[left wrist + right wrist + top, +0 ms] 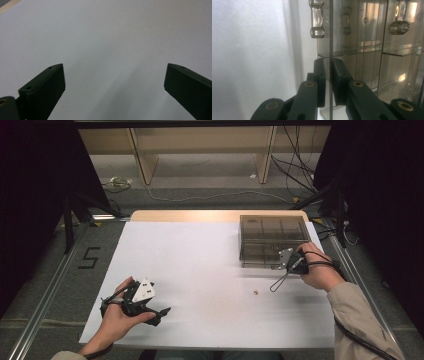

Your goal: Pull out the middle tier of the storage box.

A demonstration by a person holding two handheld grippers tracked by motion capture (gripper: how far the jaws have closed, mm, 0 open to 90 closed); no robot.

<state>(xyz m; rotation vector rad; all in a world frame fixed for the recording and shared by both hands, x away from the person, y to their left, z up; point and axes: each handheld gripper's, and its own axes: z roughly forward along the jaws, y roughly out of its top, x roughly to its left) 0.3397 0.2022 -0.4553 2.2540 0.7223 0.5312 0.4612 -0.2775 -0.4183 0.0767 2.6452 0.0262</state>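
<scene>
My right gripper (329, 75) has its jaws nearly shut on the thin lid (331, 37) edge of the box (272, 240), which runs straight ahead between them. Left gripper (113, 82) rests wide open, empty, well apart.

Black hand-held grippers, beige sleeve

The right gripper (292, 261) has brass-coloured rivets on black jaw links and a black cable behind it; the left gripper (150, 312) carries a grey three-cornered plate; a beige sleeve (362, 320) covers the right forearm.
</scene>
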